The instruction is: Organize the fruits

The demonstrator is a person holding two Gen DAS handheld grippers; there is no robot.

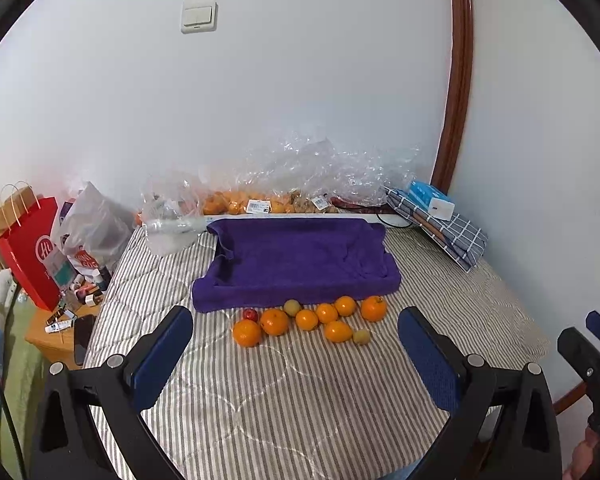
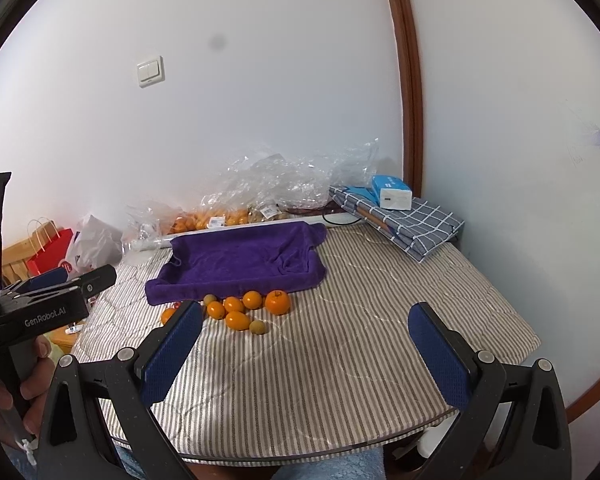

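Both tongs released, left gripper [image 1: 296, 344] and right gripper [image 2: 306, 340]; we'd pinch rightmost orange [image 1: 373, 308] gently, drop into purple tray [image 1: 296, 260].

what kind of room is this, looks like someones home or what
Most likely a home bedroom: a striped quilted mattress serves as the work surface, a folded plaid blanket lies in the corner, and a cluttered bedside table stands alongside.
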